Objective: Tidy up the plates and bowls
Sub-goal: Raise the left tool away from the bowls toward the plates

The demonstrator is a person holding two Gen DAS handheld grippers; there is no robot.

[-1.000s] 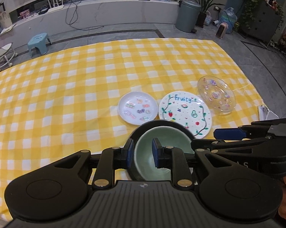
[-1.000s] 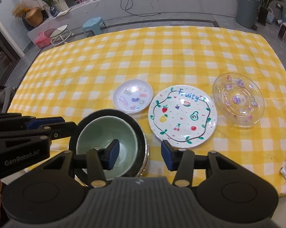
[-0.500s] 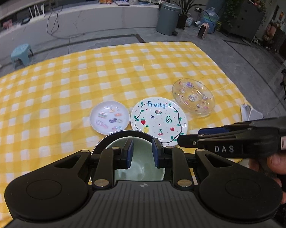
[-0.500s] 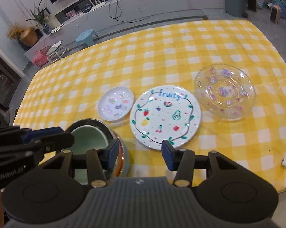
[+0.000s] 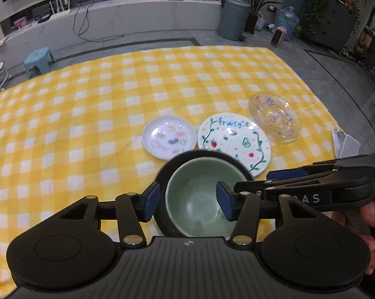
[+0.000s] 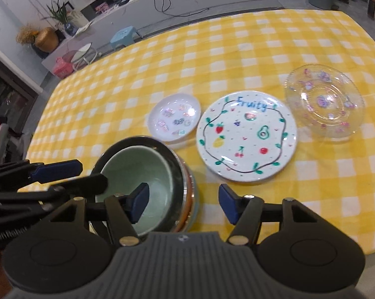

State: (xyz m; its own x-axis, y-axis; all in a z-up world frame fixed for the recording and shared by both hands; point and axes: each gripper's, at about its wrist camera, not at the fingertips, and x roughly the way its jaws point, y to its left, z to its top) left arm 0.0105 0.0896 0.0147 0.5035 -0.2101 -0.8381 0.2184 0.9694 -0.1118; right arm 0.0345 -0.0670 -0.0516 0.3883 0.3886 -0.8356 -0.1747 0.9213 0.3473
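L gripper (image 5: 188, 198) jaws opening, straddling near-left rim of stacked bowls: green bowl (image 5: 199, 196) nested in black bowl (image 5: 207, 155), rim betw blue pads, pads not pressing, so released. R gripper (image 6: 183, 203) jaws also opening, straddling right wall of same stack; left pad inside green bowl (image 6: 137, 172), right pad outside over tablecloth (image 6: 237, 49), no squeeze seen. Stack w/ more rims underneath (orange, pale blue) just below both tools. Fwd of L gripper: small white plate (image 5: 169, 140) slightly left, "Fruity" plate (image 5: 234, 144) slightly right, touching or nearly. Clear glass plate (image 5: 274, 119) farther right, apart from Fruity plate. From R gripper: Fruity plate (image 6: 247, 135) straight ahead, glass plate (image 6: 324, 106) ahead-right, small plate (image 6: 174, 117) ahead-left.
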